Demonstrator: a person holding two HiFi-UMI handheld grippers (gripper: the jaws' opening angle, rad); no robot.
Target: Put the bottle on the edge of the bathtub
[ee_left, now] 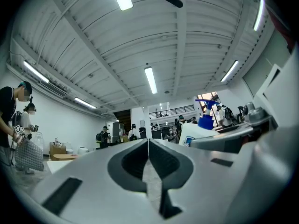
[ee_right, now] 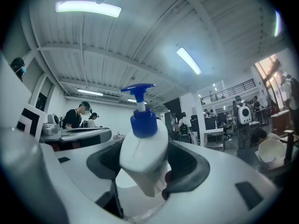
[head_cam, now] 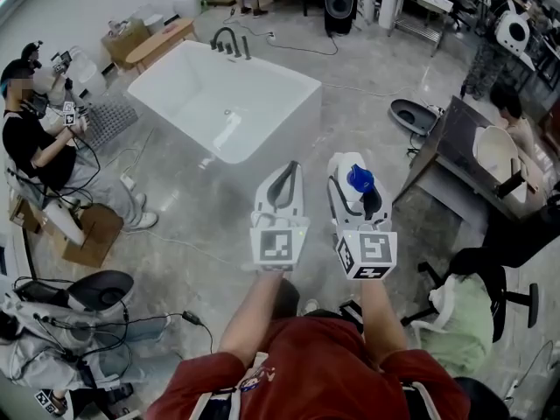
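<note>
Right gripper (ee_right: 147, 166) jaws are clamped on the white pump bottle (ee_right: 141, 146), blue nozzle up, carried in the air. Left gripper (ee_left: 148, 158) jaws are pressed together, empty. Both are side by side over the floor (head_cam: 188, 230), with the bathtub (head_cam: 273, 128) ahead.

The bottle (head_cam: 359, 180) is mostly hidden between the right gripper (head_cam: 355, 175) jaws; its base, deeper inside that gripper, cannot be seen.

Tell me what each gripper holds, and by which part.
The right gripper holds the pump bottle by its white body, just below the blue collar. The left gripper is shut on nothing.
</note>
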